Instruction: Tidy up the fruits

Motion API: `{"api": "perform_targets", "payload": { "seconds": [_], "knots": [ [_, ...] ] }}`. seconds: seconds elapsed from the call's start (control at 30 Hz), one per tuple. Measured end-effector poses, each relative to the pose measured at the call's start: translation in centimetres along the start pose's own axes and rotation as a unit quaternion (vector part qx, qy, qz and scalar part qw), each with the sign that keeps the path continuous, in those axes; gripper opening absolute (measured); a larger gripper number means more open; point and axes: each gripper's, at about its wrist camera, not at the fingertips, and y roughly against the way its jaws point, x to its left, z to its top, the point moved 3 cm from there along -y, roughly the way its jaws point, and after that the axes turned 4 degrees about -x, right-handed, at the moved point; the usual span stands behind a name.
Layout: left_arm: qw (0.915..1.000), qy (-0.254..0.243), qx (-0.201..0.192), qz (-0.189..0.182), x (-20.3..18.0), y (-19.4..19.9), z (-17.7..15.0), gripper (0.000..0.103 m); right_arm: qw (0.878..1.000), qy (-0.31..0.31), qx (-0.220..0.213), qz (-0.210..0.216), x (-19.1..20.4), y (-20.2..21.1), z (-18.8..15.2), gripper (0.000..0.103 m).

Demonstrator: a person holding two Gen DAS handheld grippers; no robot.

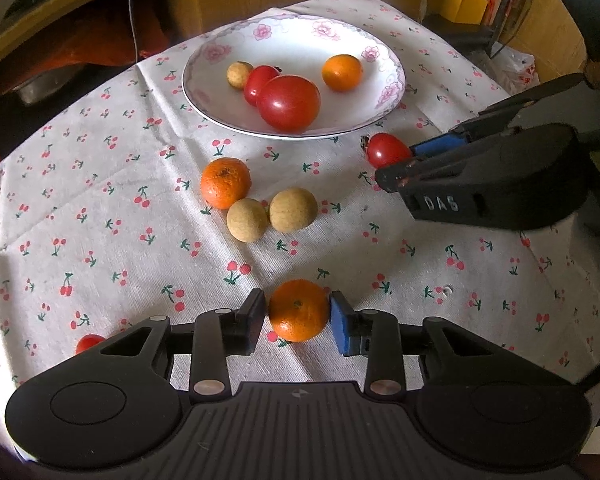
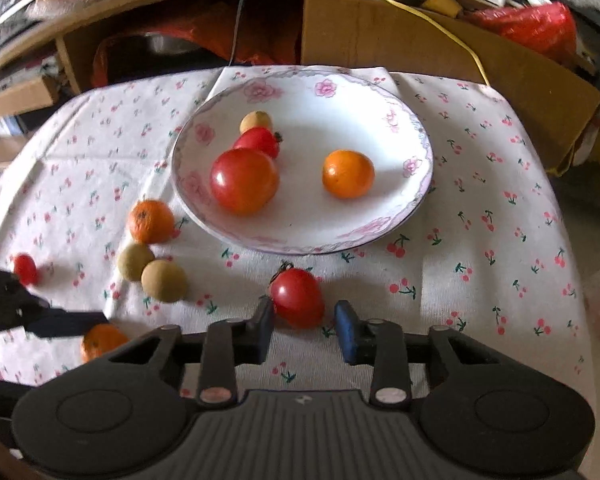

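Note:
A mandarin (image 1: 298, 310) lies on the cherry-print cloth with my left gripper (image 1: 298, 312) shut on it, a pad on each side. My right gripper (image 2: 304, 314) is shut on a small red tomato (image 2: 298, 298) just below the plate. Its left pad touches the tomato and its blue pad is at the other side. The flowered white plate (image 1: 220, 112) holds a big tomato (image 1: 288, 102), a small tomato (image 1: 260, 82), a longan (image 1: 239, 75) and a mandarin (image 1: 342, 73). Loose on the cloth are another mandarin (image 1: 225, 182), two longans (image 1: 247, 220) (image 1: 293, 210) and a small tomato (image 1: 88, 342).
Behind the table stand a cardboard box (image 2: 400, 36), a wooden shelf (image 2: 100, 20) with red bags under it, and hanging cables (image 2: 240, 12). The cloth drops off at the table's right edge (image 2: 572, 280). The loose fruit clusters left of the centre.

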Motion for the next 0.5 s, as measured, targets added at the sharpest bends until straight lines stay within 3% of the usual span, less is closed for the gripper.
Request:
{"api": "perform_targets", "payload": {
  "seconds": [0.5],
  "knots": [
    [1.0000,0.002,0.000,-0.002,0.0,0.1,0.0,0.042,0.999,0.031,-0.006,-0.016,1.2,1.2,-0.7,0.020]
  ]
}}
